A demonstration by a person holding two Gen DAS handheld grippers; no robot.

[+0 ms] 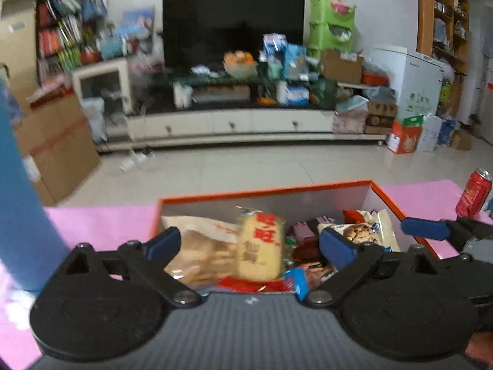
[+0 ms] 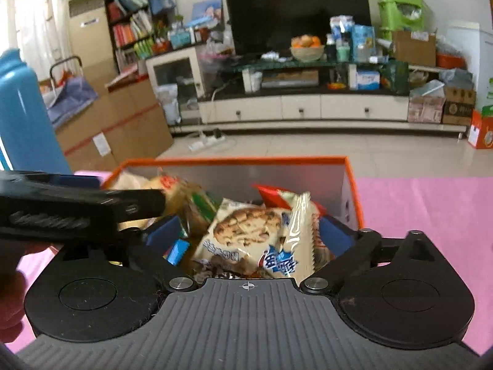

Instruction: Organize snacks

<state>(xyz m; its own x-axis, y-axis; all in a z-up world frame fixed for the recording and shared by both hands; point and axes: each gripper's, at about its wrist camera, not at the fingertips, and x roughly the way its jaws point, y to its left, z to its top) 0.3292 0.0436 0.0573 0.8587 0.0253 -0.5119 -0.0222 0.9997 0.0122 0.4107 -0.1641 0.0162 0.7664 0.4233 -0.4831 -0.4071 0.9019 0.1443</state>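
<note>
An orange-rimmed box (image 1: 265, 189) on a pink mat holds several snack packets. In the left wrist view my left gripper (image 1: 249, 243) hangs open over the box's near left part. A rice cracker packet (image 1: 260, 246) and a clear bag of crackers (image 1: 197, 246) lie below its spread jaws, untouched by the pads. In the right wrist view my right gripper (image 2: 249, 234) is open above a chocolate-chip cookie packet (image 2: 243, 231) that lies in the box (image 2: 234, 161). The left gripper's black body (image 2: 77, 203) crosses that view at the left.
A tall blue bottle (image 1: 21, 169) (image 2: 21, 117) stands left of the box. A red can (image 1: 474, 192) stands on the pink mat (image 1: 101, 222) (image 2: 431, 215) at the right. Beyond lie tiled floor, cardboard boxes and a cluttered TV stand.
</note>
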